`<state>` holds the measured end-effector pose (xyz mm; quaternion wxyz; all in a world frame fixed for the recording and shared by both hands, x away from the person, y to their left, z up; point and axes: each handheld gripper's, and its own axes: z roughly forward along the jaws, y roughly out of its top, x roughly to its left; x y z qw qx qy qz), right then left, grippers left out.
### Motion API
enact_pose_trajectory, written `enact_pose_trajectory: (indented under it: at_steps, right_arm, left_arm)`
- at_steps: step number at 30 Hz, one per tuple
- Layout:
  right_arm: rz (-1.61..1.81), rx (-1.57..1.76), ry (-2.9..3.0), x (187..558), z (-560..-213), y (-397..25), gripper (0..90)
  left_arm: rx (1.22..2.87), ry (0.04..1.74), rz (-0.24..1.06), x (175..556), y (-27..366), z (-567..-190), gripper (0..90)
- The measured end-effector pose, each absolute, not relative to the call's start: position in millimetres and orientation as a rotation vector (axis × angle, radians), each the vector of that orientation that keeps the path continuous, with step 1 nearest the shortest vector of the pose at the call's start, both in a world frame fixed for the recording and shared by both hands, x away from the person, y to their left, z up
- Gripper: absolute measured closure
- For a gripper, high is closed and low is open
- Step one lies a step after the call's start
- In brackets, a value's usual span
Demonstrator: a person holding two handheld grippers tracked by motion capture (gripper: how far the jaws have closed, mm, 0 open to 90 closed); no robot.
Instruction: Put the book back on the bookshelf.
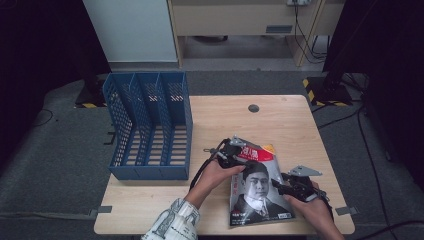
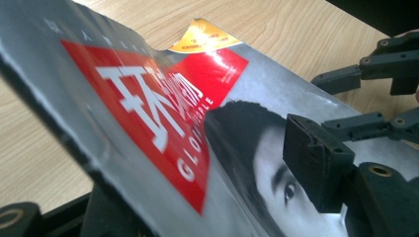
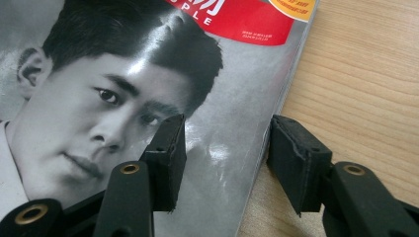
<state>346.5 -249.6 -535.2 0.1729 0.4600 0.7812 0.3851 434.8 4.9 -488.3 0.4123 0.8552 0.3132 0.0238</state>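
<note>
Wooden table [image 1: 280, 120] holds a blue file rack [image 1: 150, 125] at far left and a magazine [image 1: 257, 187] near right. Left gripper [image 1: 235, 156] clamps its lifted far-left corner; right gripper [image 3: 222, 158], close up, straddles its right edge, jaws apart.

**Open table to the right, rack on the left**

Bare light wooden table [image 1: 280, 125] lies beyond and right of the glossy grey-and-red magazine [image 1: 257, 187]. The tall blue plastic lattice file rack [image 1: 150, 127] walls off the table's left side, well apart from the magazine.
</note>
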Motion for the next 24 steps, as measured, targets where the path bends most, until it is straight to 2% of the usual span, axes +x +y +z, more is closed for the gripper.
enact_pose_trajectory:
  at_steps: [15,24]
  right_arm:
    - [1.105,1.292,2.225,344,-536,-249,49.0]
    - [1.101,1.283,2.223,344,-536,-248,48.5]
  left_arm:
    - [2.172,0.770,0.054,442,-6,-494,49.3]
    - [2.150,0.831,0.032,444,0,-492,66.4]
